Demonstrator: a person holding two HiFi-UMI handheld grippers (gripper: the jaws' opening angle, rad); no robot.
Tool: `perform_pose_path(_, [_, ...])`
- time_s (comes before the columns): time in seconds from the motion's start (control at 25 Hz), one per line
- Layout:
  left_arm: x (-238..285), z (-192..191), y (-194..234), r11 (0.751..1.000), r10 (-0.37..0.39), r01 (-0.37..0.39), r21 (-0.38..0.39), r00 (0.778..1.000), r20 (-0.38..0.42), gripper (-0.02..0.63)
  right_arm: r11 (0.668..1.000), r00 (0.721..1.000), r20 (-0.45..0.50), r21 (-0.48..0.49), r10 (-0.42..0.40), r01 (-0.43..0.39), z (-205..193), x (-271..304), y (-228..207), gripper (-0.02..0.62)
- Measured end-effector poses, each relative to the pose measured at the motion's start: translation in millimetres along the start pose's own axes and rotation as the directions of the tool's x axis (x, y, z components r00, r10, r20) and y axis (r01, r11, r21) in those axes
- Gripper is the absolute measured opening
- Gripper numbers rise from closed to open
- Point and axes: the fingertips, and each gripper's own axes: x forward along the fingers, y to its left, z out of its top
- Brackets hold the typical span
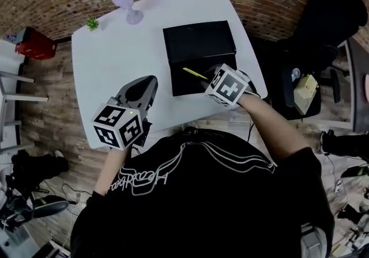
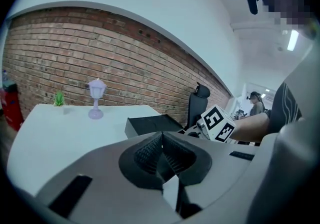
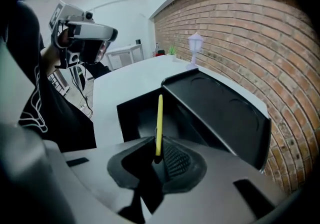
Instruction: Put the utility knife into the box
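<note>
A slim yellow utility knife (image 3: 159,123) sticks out from between the jaws of my right gripper (image 3: 159,157), which is shut on it. The knife (image 1: 196,74) hangs over the open black box (image 1: 190,81) at the table's near right; its lid (image 1: 199,39) is folded back behind it. In the right gripper view the box interior (image 3: 142,118) lies just beyond the knife tip. My left gripper (image 1: 143,91) hovers over the near left of the white table (image 1: 115,55), its jaws shut with nothing between them (image 2: 160,155).
A lilac goblet-shaped lamp (image 1: 128,4) and a tiny green plant (image 1: 92,22) stand at the table's far edge. A red object (image 1: 34,44) sits on the floor at left. A black office chair (image 1: 328,26) stands to the right of the table.
</note>
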Motion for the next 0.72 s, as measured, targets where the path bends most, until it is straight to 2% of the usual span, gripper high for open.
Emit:
perform_pose_path(0.2, [-1,-12,9,0.997,0.051,-0.050,-0.052,0.998,0.024,0.031,0.998,0.996,-0.078,-0.052,0.035,-0.039,-5,22,-3,0.054])
perform_pose_path(0.4, [-7,-22,18,0.991,0.090,-0.086,-0.103,0.995,0.039,0.031,0.995,0.977,-0.215,-0.102,0.000,-0.023,-25,36,-14,0.054])
perform_pose_path(0.56, [-12,-25,27,0.985,0.121,-0.114,-0.127,0.992,0.044,0.031,0.993,0.973,-0.231,-0.111,0.017,-0.044,-25,40,-15,0.054])
perform_pose_path(0.72, [-15,-20,23,0.983,0.115,-0.104,-0.154,0.991,0.064,0.032,0.993,0.973,-0.232,-0.107,0.018,-0.044,-25,41,-14,0.058])
